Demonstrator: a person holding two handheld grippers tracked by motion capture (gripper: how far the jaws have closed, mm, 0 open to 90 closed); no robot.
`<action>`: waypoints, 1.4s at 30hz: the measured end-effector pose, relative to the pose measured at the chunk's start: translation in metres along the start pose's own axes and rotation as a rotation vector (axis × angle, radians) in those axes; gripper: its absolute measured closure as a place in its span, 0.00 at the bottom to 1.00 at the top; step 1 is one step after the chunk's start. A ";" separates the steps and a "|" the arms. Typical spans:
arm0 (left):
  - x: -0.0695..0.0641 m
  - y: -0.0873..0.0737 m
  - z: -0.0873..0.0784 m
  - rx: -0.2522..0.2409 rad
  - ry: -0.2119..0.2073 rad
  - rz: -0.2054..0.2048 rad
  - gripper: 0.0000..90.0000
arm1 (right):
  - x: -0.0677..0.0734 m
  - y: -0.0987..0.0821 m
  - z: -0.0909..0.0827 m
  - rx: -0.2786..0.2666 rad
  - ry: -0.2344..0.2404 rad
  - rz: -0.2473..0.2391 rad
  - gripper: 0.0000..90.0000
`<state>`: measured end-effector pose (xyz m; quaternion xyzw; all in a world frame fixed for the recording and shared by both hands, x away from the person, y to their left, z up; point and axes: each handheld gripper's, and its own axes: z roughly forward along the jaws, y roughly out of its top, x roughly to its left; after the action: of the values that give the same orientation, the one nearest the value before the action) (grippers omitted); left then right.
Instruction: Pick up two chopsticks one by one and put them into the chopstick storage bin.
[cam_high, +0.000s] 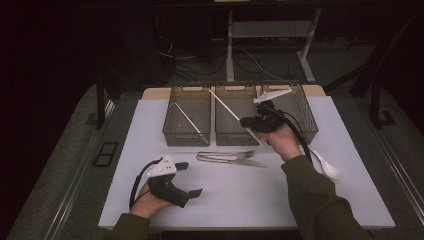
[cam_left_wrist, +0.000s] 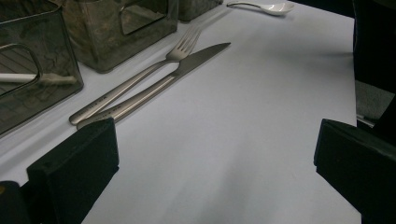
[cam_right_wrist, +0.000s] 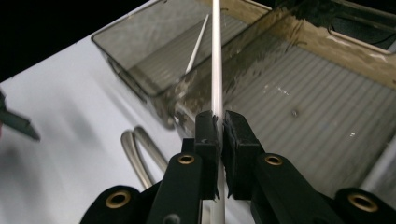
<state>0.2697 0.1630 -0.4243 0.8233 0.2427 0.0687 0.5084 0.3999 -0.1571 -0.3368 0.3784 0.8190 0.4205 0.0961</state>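
My right gripper (cam_high: 247, 122) (cam_right_wrist: 218, 125) is shut on a long white chopstick (cam_high: 225, 107) (cam_right_wrist: 216, 60), which slants up and to the left above the middle bin (cam_high: 235, 131) (cam_right_wrist: 303, 112). A second white chopstick (cam_high: 187, 119) (cam_right_wrist: 198, 42) lies inside the left bin (cam_high: 186, 137) (cam_left_wrist: 28, 100). On the white table, a steel fork (cam_high: 225, 154) (cam_left_wrist: 135, 79) and knife (cam_high: 235, 161) (cam_left_wrist: 196, 58) lie side by side in front of the bins. My left gripper (cam_high: 190, 178) (cam_left_wrist: 215, 163) rests low at the table's front left, open, with bare tabletop between its jaws.
A third, empty-looking bin (cam_high: 300, 117) stands at the right of the row. A white ceramic spoon (cam_high: 327, 166) (cam_left_wrist: 266, 7) lies on the table near the right forearm. The white tabletop (cam_high: 240, 195) ends at dark floor on all sides.
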 end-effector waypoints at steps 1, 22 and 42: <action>0.000 0.000 0.000 -0.001 0.001 -0.001 0.00 | 0.001 0.004 0.004 0.001 0.002 0.006 0.94; 0.001 0.001 -0.001 -0.009 -0.004 -0.002 0.00 | 0.032 0.075 0.095 0.054 0.004 0.015 0.94; 0.003 0.002 -0.002 -0.017 -0.012 -0.004 0.00 | 0.045 0.092 0.163 0.095 -0.040 0.079 0.94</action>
<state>0.2722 0.1649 -0.4223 0.8188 0.2406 0.0649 0.5172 0.4959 0.0081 -0.3617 0.4231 0.8202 0.3771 0.0778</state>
